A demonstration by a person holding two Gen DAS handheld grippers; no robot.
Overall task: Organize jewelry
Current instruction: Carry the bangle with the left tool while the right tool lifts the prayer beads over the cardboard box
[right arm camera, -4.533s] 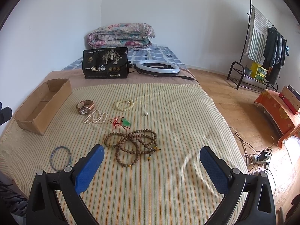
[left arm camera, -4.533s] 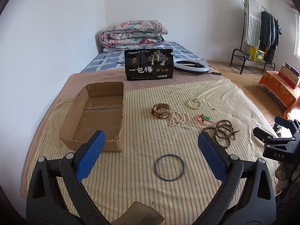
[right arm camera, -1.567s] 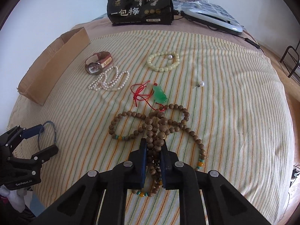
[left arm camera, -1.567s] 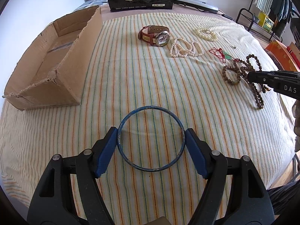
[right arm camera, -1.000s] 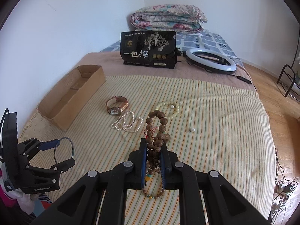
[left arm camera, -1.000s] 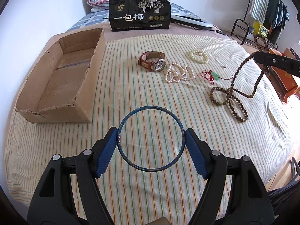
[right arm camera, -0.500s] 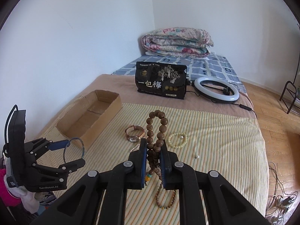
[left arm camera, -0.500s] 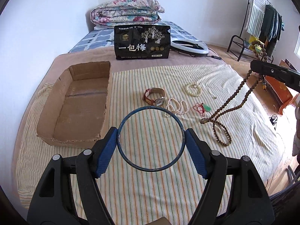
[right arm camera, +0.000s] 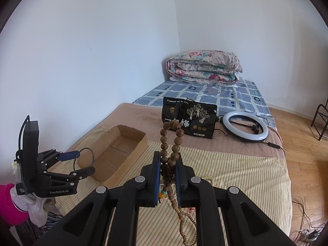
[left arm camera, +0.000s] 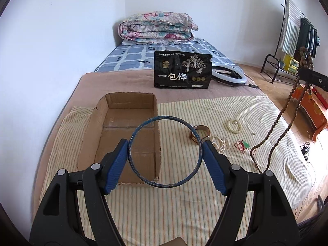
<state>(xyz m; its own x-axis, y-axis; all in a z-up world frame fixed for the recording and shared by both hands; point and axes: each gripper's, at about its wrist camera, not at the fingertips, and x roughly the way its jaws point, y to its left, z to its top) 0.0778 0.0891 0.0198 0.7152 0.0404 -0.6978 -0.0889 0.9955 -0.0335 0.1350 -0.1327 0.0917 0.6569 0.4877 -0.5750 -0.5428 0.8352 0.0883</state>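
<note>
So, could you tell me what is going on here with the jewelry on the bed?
A person is tidying jewelry with two handheld grippers. The left gripper holds a blue bangle between its jaws, lifted in front of the empty cardboard box. The right gripper is shut on a long wooden bead necklace, which dangles down toward the striped cloth. A watch, pearl strands, a pale bead bracelet and a green pendant lie on the cloth.

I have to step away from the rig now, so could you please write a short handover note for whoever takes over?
Left claw: shut on the blue bangle, held near the cardboard box.
Right claw: shut on the wooden bead strand, whose tail hangs toward the striped cloth.
Done: nothing visible in the box.
Left: box both, then the watch, pearl strand, pale bead bracelet and red-cord green pendant.
</note>
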